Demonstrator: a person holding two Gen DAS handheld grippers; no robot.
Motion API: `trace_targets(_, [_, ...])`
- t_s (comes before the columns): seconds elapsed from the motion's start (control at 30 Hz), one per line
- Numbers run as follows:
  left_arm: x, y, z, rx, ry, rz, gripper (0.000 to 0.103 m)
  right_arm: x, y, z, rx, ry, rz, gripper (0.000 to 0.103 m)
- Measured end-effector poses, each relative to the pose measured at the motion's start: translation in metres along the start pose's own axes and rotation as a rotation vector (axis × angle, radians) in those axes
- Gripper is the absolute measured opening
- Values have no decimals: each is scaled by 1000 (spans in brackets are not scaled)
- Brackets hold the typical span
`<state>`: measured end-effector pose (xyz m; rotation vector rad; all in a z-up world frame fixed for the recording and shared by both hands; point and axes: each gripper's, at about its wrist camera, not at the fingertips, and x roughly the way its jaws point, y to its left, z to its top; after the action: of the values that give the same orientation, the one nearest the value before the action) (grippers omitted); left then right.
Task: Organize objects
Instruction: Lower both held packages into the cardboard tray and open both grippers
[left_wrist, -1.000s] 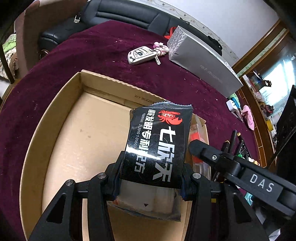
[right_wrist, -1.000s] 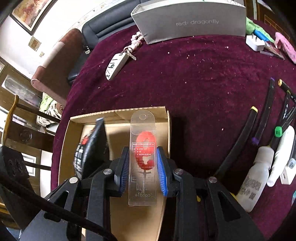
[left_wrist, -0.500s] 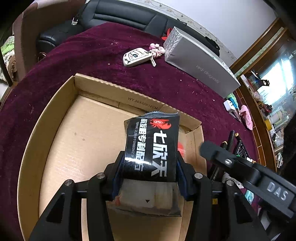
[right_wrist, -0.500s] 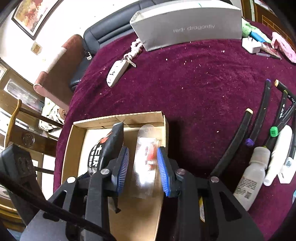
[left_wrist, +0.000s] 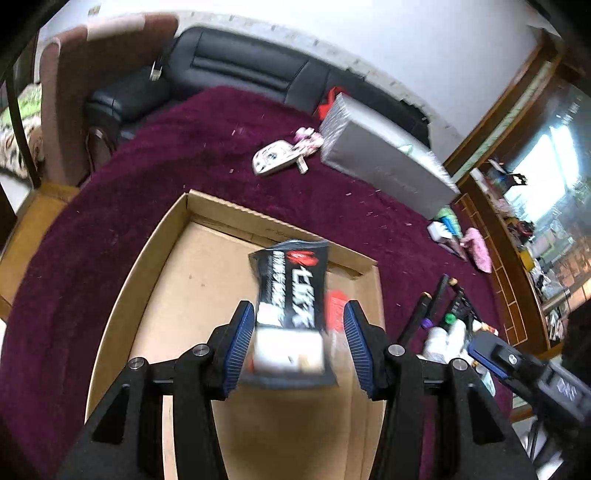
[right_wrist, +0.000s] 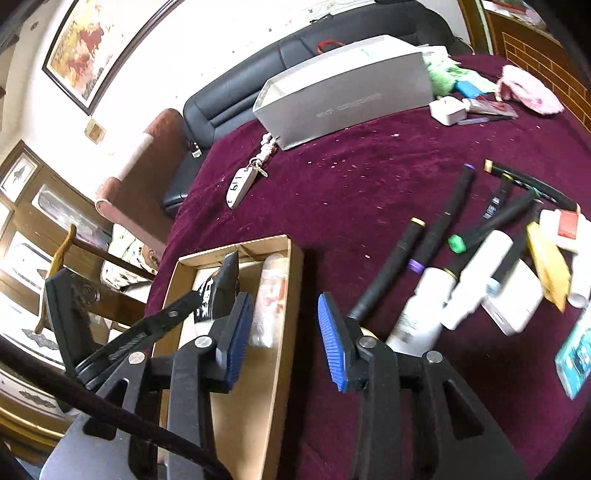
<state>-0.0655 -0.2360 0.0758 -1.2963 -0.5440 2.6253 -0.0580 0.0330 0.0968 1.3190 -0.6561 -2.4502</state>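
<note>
Fingers of the left gripper (left_wrist: 299, 343) are seen spread apart in the left wrist view, where half a second ago they were clamped on the black packet (left_wrist: 290, 295). The packet is now released and lies blurred between the blue pads, apparently touching neither, over the floor of the cardboard box (left_wrist: 155, 295). A red-printed clear blister pack (left_wrist: 336, 306) is glimpsed just to the right of the packet, against the box's right wall. Bare cardboard is left across the whole left half of the box. Beyond the far wall, open maroon worktop (left_wrist: 166, 155) runs up to a key fob (left_wrist: 275, 162) and a long grey box (left_wrist: 384, 166).

In the right wrist view, the right gripper (right_wrist: 286, 336) is shown with fingers wide apart and nothing between them; it has been drawn back and swung right since the earlier frame, so that the box's right wall is now straddled. The blister pack (right_wrist: 271, 295) is left lying flat inside the box along that wall, with the black packet (right_wrist: 218, 288) beside it, tilted up on edge. To the right, well clear of the box, a cluster of black markers (right_wrist: 439, 229) and white bottles (right_wrist: 424, 310) is spread over the worktop, with free cloth between them and the box.
</note>
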Motion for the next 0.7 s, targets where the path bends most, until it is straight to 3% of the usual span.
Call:
trace_targets(0.17, [-12, -17, -40, 73, -67, 5, 53, -13, -20, -17, 38, 11, 20, 35])
trace_targets(0.23, [-1, -24, -53, 99, -21, -3, 53, -15, -25, -25, 51, 23, 25, 35])
trace_targets(0.43, [22, -38, -83, 111, 107, 70, 53, -27, -32, -43, 48, 27, 28, 37])
trace_targets(0.53, [15, -51, -100, 163, 98, 143, 53, -36, -36, -48, 56, 15, 36, 45])
trace_targets(0.7, [-1, -54, -121, 146, 104, 154, 54, -50, -52, -55, 81, 4, 42, 47])
